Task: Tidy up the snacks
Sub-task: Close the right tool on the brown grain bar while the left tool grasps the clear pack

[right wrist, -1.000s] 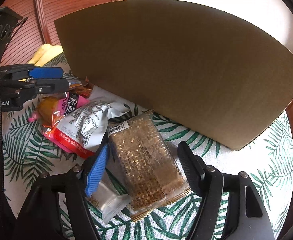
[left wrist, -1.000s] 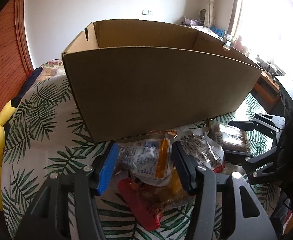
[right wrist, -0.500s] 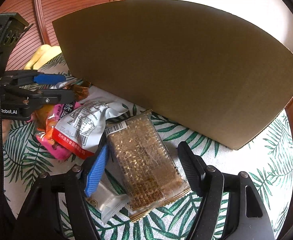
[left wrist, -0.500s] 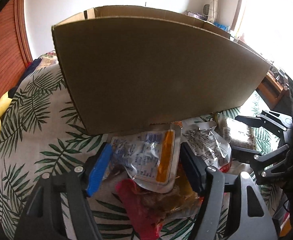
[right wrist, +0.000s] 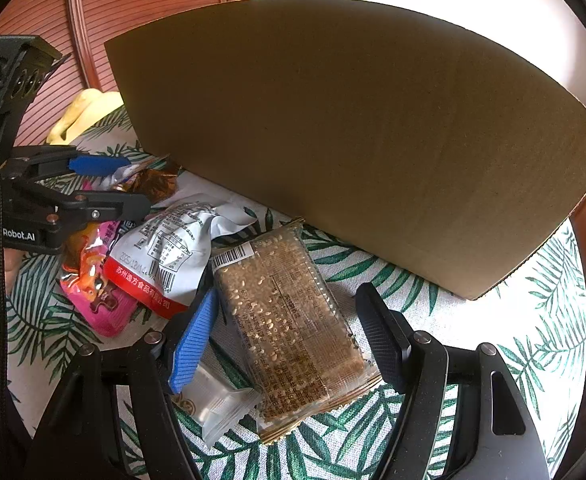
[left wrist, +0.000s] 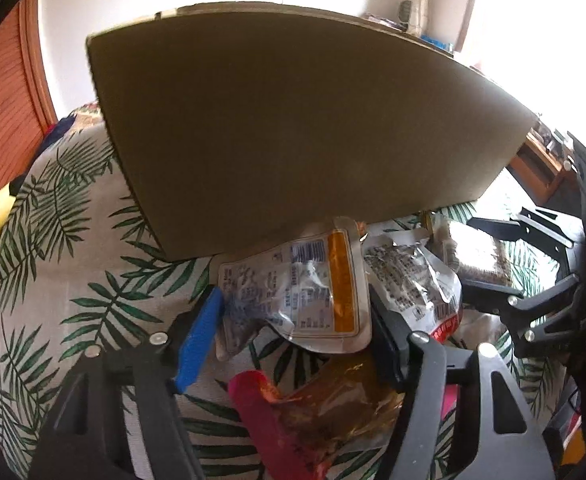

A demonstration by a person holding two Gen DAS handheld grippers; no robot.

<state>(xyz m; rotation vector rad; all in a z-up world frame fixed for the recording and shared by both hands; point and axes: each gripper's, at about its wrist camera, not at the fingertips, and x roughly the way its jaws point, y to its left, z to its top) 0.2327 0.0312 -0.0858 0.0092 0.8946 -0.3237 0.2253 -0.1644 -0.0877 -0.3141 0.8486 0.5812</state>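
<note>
Nearest you, the right gripper (right wrist: 289, 344) stands wide around the sesame bar pack (right wrist: 289, 316) without pressing it; the bar looks stiff and brittle, so take it across its long edges. The left gripper (left wrist: 293, 336) is closing around the clear pouch (left wrist: 305, 284), crinkly, light and slippery, just before the cardboard box (left wrist: 293, 128). Only your right view shows the small white sachet (right wrist: 217, 404) beside the bar.

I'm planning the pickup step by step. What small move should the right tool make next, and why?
Probably close the right tool on the sesame bar packet. The packet lies between its fingers with gaps on both sides, so it is not gripped yet, and the cardboard box stands just behind, ready to receive it.
</note>
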